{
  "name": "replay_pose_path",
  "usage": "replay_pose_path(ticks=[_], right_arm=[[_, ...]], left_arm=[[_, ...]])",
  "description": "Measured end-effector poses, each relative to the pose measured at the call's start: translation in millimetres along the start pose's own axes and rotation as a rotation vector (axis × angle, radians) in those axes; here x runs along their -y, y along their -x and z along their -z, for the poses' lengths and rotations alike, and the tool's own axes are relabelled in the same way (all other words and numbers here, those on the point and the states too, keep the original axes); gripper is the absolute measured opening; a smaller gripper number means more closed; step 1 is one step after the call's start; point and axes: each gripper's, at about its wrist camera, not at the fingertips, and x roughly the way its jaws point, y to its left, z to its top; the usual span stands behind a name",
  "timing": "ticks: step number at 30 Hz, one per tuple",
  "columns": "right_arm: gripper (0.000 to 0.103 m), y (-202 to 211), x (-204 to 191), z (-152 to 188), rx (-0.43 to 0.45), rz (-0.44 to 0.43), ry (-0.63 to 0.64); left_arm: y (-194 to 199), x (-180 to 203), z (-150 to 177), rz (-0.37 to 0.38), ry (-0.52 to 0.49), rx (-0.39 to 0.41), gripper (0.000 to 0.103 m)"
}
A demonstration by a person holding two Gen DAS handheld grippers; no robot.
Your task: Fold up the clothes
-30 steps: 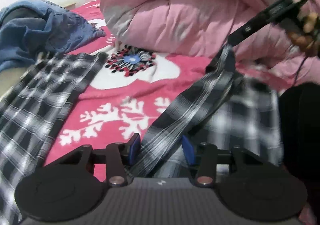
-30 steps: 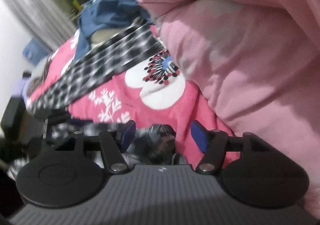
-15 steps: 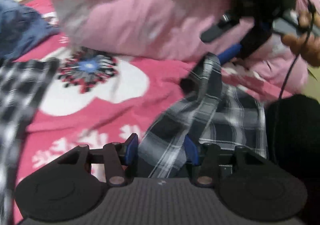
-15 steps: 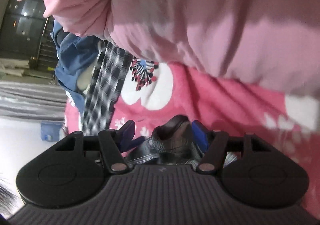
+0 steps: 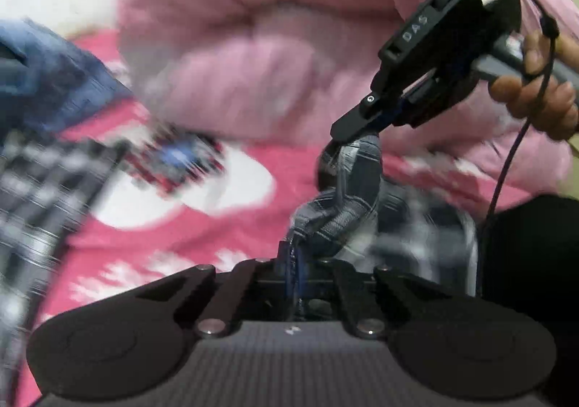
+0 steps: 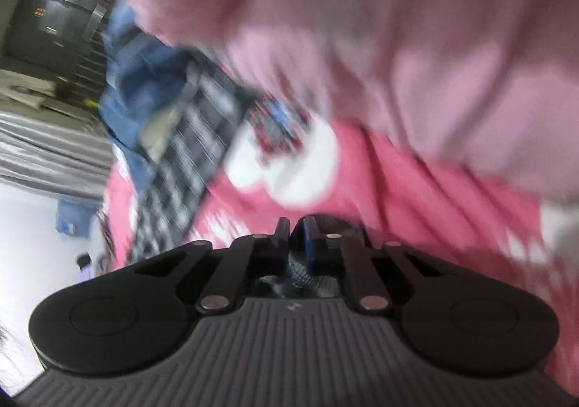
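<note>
Between both grippers, a black-and-white plaid garment is being held bunched: left gripper is being kept clamped on one end, right gripper on the other, above the pink floral bedspread, pink comforter behind.

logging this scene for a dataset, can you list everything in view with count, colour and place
plaid garment: 1, black, grey and white, bunched between the two grippers; a long part lies flat at the far left
blanket: 1, red-pink with white shapes and a flower print, covering the bed
duvet: 1, pale pink, heaped at the back
blue clothes: a pile, count unclear, denim blue, far left of the bed
curtain: 1, grey striped, left edge of the right wrist view
left hand-held gripper: 1, black with blue pads, shut on the plaid garment
right hand-held gripper: 1, black with blue pads, shut on the plaid garment
hand: 1, holding the right gripper's handle
</note>
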Motion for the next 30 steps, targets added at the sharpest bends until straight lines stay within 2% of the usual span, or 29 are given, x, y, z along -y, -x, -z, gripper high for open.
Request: replay_pose_path(ticks=[2, 4, 6, 9, 11, 12, 13, 14, 15, 17, 19, 24, 28, 30], right_arm=[[0.006, 2, -9, -6, 0.088, -0.028, 0.058], [0.006, -7, -16, -9, 0.168, -0.038, 0.124], [0.009, -21, -17, -13, 0.21, 0.006, 0.189], [0.01, -40, -13, -18, 0.229, 0.102, 0.271], [0.011, -36, -9, -19, 0.207, 0.136, 0.271], [0.012, -28, -7, -18, 0.194, 0.117, 0.269], [0.016, -19, -5, -18, 0.169, 0.101, 0.268], [0.029, -10, -3, -16, 0.138, 0.097, 0.26], [0.044, -2, -1, -15, 0.106, 0.093, 0.252], [0.056, 11, 8, -12, 0.031, 0.099, 0.192], [0.057, 19, 21, -9, -0.047, 0.111, 0.113], [0.057, 30, 49, -3, -0.134, 0.148, 0.038], [0.057, 15, 59, 8, -0.249, 0.111, 0.003], [0.057, 13, 59, 14, -0.259, 0.121, 0.026]], left_arm=[[4, -8, -5, -0.066, 0.039, 0.035, 0.003], [-4, -22, -8, -0.138, 0.098, 0.023, 0.002], [-21, -39, -9, -0.191, 0.167, -0.024, 0.002], [-36, -57, -2, -0.223, 0.221, -0.087, 0.004], [-39, -65, 1, -0.227, 0.251, -0.102, 0.008], [-35, -67, 1, -0.218, 0.262, -0.089, 0.011], [-31, -69, 0, -0.208, 0.274, -0.076, 0.024], [-35, -67, -4, -0.188, 0.268, -0.085, 0.038], [-40, -66, -8, -0.166, 0.257, -0.1, 0.043], [-50, -62, -17, -0.121, 0.236, -0.129, 0.046], [-60, -59, -27, -0.076, 0.215, -0.158, 0.052], [-87, -50, -51, 0.029, 0.165, -0.231, 0.051], [-111, -43, -70, 0.064, 0.175, -0.288, 0.049], [-114, -39, -74, 0.068, 0.183, -0.3, 0.048]])
